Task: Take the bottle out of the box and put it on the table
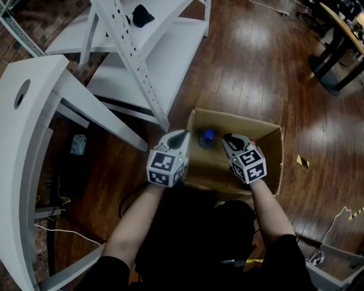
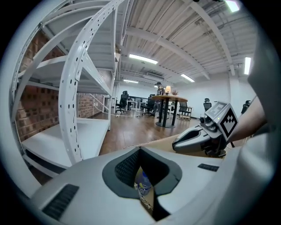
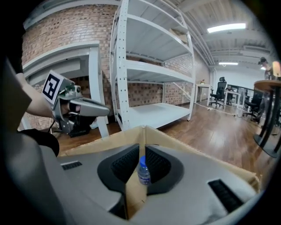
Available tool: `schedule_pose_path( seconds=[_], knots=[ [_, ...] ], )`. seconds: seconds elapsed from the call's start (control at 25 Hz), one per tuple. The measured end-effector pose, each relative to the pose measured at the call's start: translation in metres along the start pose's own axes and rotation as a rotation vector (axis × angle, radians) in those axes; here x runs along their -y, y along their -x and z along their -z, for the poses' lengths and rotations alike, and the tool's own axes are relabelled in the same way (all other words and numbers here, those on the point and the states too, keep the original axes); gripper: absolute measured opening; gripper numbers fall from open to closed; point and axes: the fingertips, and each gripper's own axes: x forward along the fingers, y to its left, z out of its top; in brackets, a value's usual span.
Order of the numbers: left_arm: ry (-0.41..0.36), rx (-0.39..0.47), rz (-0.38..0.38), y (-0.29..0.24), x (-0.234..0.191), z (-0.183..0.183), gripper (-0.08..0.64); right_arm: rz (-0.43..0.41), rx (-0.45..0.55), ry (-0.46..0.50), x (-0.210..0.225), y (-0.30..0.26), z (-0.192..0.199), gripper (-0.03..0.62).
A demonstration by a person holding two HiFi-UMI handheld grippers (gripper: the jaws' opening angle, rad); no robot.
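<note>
Bottle (image 1: 207,137) inside box (image 1: 244,120), near its far left corner; stands upright, long axis vertical, blue cap up. I see left gripper (image 1: 182,135) and right gripper (image 1: 228,138) flanking it above, both closed, empty.

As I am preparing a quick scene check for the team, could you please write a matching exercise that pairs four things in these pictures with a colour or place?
Things:
A. bottle
B. cardboard box
C. shelf rack
D. small object lying on the rack

Colour or place:
1. white
2. standing inside the box, blue cap up
3. black
4. brown, open at the top

Pairs: A-2, B-4, C-1, D-3
</note>
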Motion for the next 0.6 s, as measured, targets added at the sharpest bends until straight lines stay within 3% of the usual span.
schedule_pose_path(
  seconds=[0.08,0.2,0.52,0.6],
  knots=[
    [0.014,-0.015,-0.009,0.0,-0.003,0.007,0.005,-0.033,-0.044,0.003,-0.003,-0.02,0.015,0.064],
    [0.038,-0.049,-0.023,0.003,-0.006,0.023,0.005,-0.064,-0.104,0.009,-0.004,-0.048,0.038,0.171],
    [0.074,-0.088,-0.116,0.006,-0.035,0.042,0.005,-0.042,-0.245,-0.019,0.012,-0.125,0.102,0.386],
    [0.068,-0.105,-0.129,0.007,-0.04,0.05,0.005,-0.044,-0.256,-0.04,0.014,-0.139,0.113,0.388]
  ],
)
